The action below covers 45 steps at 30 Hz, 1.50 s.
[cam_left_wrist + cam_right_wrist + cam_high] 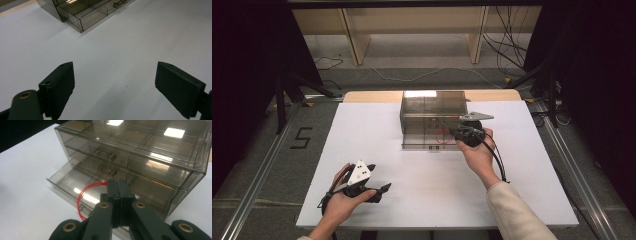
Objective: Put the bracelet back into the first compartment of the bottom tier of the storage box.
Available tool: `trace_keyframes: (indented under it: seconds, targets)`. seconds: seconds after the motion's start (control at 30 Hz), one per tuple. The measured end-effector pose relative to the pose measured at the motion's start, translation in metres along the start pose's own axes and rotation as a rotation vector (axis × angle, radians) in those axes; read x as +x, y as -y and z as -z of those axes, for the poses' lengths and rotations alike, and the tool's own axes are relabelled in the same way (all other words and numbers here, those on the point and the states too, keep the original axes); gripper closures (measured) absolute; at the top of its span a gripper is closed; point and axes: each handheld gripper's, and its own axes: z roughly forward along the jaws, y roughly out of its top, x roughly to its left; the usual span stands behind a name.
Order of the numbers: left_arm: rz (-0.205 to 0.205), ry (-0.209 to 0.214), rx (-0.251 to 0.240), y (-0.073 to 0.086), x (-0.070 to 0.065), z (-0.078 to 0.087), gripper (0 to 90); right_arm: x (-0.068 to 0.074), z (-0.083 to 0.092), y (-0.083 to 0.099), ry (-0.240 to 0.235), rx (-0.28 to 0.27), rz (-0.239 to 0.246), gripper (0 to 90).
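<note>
Grey floor [272, 165], wooden shelf [412, 30], cables [507, 55].

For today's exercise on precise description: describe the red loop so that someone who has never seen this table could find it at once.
Start at the smoky clear drawer unit at the far middle of the white table. Its bottom drawer is pulled out toward the person. The red loop hangs over that open drawer, pinched in the right gripper; it is the one bright red thing among grey plastic and black jaws.

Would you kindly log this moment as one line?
right gripper: shut on thin red loop over open bottom drawer | smoky clear plastic drawer cabinet | left gripper: open, idle
</note>
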Motion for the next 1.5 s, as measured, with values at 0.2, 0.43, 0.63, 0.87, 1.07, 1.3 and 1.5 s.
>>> trace_keyframes:
  seconds: [0.2, 0.43, 0.63, 0.87, 1.07, 1.3, 1.5]
  targets:
    - [0.0, 0.0, 0.0, 0.0, 0.0, 0.0, 16.0, 0.002, -0.002, -0.003, -0.003, -0.003, -0.003, 90.0]
    - [0.0, 0.001, -0.001, 0.0, 0.0, 0.0, 16.1, 0.007, -0.006, -0.005, -0.014, -0.007, 0.002, 90.0]
    - [-0.001, 0.001, 0.0, 0.0, 0.0, 0.0, 16.1, 0.008, -0.008, -0.005, -0.015, -0.004, 0.001, 90.0]
    - [0.0, 0.0, -0.001, 0.0, 0.0, 0.0, 16.1, 0.009, -0.009, -0.006, -0.012, -0.001, 0.0, 90.0]
    - [0.0, 0.001, -0.002, 0.0, 0.0, 0.0, 16.1, 0.011, -0.012, -0.009, -0.013, 0.002, 0.003, 90.0]
    - [0.0, 0.002, -0.003, 0.0, 0.0, 0.001, 16.1, 0.015, -0.017, -0.012, -0.018, 0.0, 0.004, 90.0]
    - [-0.001, 0.002, -0.004, 0.0, 0.0, 0.001, 16.1, 0.016, -0.02, -0.013, -0.02, 0.004, 0.011, 90.0]
